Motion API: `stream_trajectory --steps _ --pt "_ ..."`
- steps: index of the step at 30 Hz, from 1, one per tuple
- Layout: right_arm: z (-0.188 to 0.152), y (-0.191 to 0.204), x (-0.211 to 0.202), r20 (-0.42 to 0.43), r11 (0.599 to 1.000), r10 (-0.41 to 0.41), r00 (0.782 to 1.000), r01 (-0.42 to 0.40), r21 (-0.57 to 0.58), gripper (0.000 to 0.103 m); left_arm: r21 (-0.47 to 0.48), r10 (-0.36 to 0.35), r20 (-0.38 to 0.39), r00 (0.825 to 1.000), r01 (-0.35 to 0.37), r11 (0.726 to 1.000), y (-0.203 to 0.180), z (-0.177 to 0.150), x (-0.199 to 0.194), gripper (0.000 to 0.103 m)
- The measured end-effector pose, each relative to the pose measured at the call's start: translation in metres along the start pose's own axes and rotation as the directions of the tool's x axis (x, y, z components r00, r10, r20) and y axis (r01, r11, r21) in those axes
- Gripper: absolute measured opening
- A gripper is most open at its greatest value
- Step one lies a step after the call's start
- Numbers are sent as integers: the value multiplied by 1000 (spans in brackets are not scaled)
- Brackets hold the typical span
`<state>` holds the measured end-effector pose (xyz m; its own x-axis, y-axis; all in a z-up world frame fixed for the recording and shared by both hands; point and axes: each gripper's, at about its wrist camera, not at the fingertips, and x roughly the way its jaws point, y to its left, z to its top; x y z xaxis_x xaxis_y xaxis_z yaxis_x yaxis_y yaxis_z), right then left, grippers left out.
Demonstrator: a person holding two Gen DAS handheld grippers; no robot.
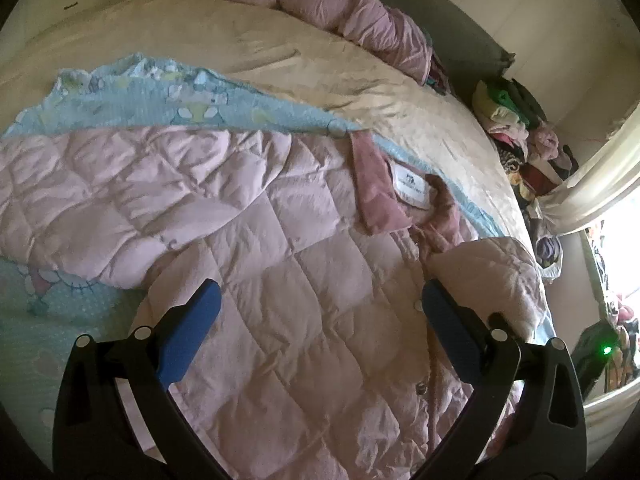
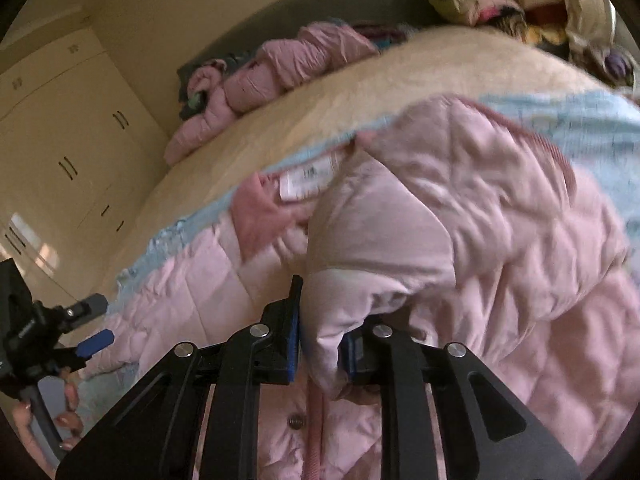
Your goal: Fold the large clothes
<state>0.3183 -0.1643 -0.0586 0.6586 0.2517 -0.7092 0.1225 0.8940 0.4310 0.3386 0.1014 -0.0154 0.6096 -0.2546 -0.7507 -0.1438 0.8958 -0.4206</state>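
Observation:
A pale pink quilted jacket (image 1: 280, 264) lies spread front-up on a light blue patterned blanket (image 1: 168, 92) on the bed. Its darker pink collar (image 1: 372, 184) carries a white label and points toward the bed's far side. My left gripper (image 1: 320, 292) hovers open over the jacket's chest, with nothing between its blue pads. In the right wrist view the sleeve (image 2: 400, 248) is folded over toward the jacket's front. My right gripper (image 2: 324, 332) is shut on the sleeve's end, and the cloth fills the narrow gap between the pads. A hand holds the left gripper (image 2: 94, 340) at the left edge.
A cream bed cover (image 1: 248, 40) lies under the blanket. Another pink padded garment (image 1: 320, 4) is bunched along the bed's far edge. A pile of mixed clothes (image 1: 516, 128) sits beside the bed at right. Cream wardrobe doors (image 2: 60, 140) stand past the bed.

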Motion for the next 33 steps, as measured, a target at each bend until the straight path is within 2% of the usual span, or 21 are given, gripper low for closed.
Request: stream_trajectory --steps 3,6,8,11,13,15,16,17,19,21,23,26,29,33 --pt "-11 -11 4 -31 997 45 999 -43 71 60 -7 -5 -21 1000 5 1000 2 -2 7 94" --pt "-18 -23 -3 -33 988 75 997 -70 134 62 -2 -2 -37 999 2 1000 2 -4 12 94" --pt "-24 -34 -17 -5 980 91 996 -88 180 63 -2 -6 -48 999 6 1000 2 -5 16 94" --pt "-25 -57 -39 84 951 85 993 -106 290 70 -18 -30 -68 997 29 999 3 -7 22 94" --pt "-22 -71 -47 135 929 66 989 -111 354 72 -41 -70 -76 995 67 997 5 -8 26 94" --pt "-13 -83 -45 152 899 70 986 -128 419 70 -69 -134 -87 987 128 989 5 -9 29 94" --pt "-9 -89 -42 157 879 73 985 -138 456 49 -85 -174 -91 981 166 982 6 -10 31 94" --pt "-4 -91 -40 164 872 83 983 -151 466 33 -107 -228 -93 969 218 970 6 -10 31 94" --pt "5 -85 -38 167 889 71 983 -138 436 21 -153 -319 -91 944 303 941 9 -10 31 94" --pt "13 -64 -42 192 926 85 978 -149 347 18 -175 -355 -66 932 340 924 12 -7 26 94" --pt "16 -37 -46 204 961 111 973 -157 229 17 -184 -356 -34 934 344 921 17 -4 21 94" --pt "10 8 -37 167 985 151 974 -162 56 16 -205 -332 -7 943 324 923 27 1 17 94" --pt "-2 43 -20 101 986 153 983 -145 -80 15 -240 -326 -6 945 315 918 37 3 18 94" --pt "-21 82 1 24 962 138 990 -129 -240 15 -271 -344 -7 939 329 905 47 3 21 94"
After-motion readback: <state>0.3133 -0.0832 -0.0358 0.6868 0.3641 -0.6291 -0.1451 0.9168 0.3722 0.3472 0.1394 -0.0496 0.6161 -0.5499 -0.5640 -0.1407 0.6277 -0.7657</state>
